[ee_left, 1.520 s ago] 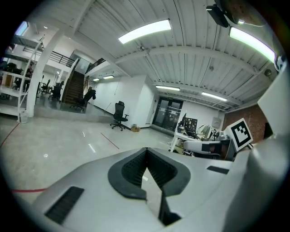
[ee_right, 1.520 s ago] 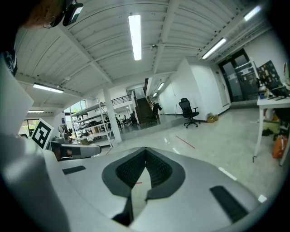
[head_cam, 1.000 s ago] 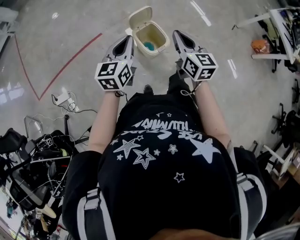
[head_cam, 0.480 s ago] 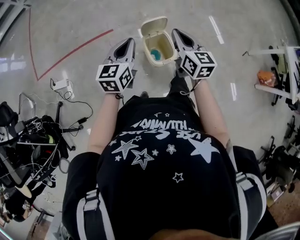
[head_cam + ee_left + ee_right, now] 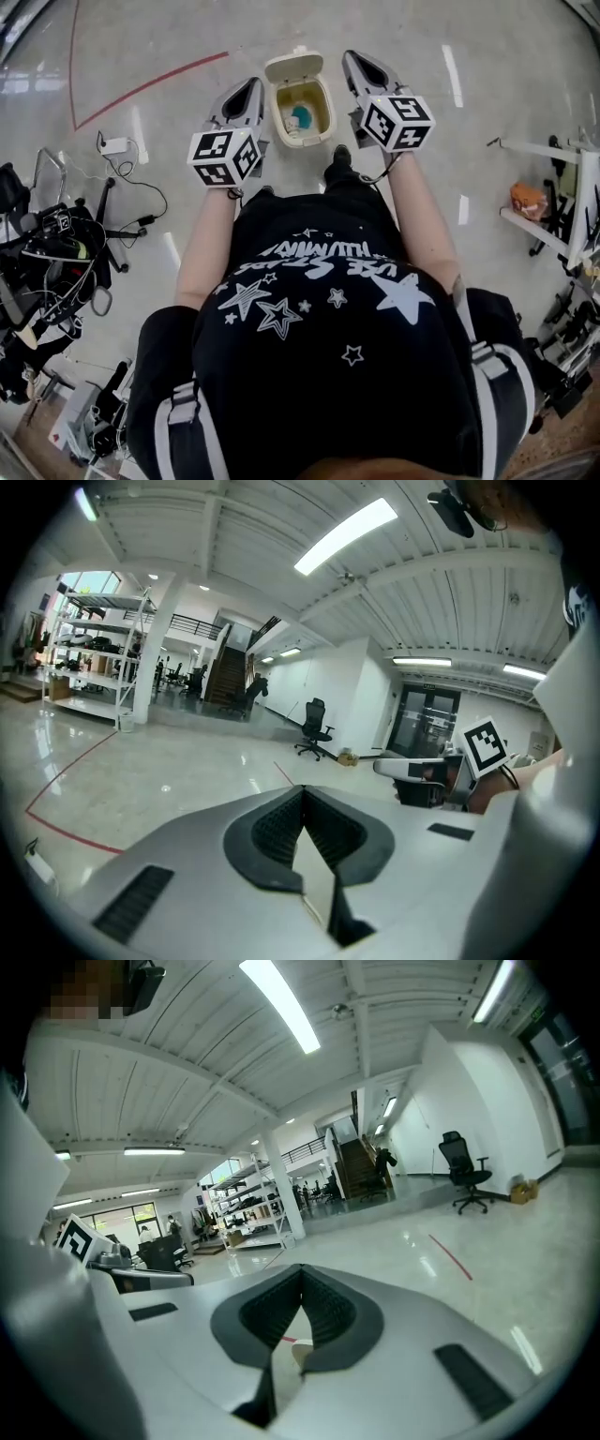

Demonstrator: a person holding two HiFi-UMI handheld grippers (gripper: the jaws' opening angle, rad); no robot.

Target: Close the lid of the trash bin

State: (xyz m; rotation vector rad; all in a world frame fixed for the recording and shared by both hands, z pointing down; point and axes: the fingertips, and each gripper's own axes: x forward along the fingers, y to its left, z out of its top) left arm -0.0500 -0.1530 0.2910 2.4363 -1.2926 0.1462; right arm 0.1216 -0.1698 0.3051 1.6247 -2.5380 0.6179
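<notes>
Big lab hall w/ racks (image 5: 94, 653), office chair (image 5: 315, 731), cable clutter (image 5: 66, 253).

Trash bin (image 5: 325, 105): we now see it squarely between the left gripper (image 5: 249, 89) and the right gripper (image 5: 357, 62); a second ago it lay skewed beyond their tips.
Lid (image 5: 293, 66): its open flap now points straight away from us, no longer up and left.
Red floor line (image 5: 150, 84): we find it swung toward the upper left.
White adapter (image 5: 114, 145): higher in the head view.
Orange item (image 5: 527, 199): lower at the right.
</notes>
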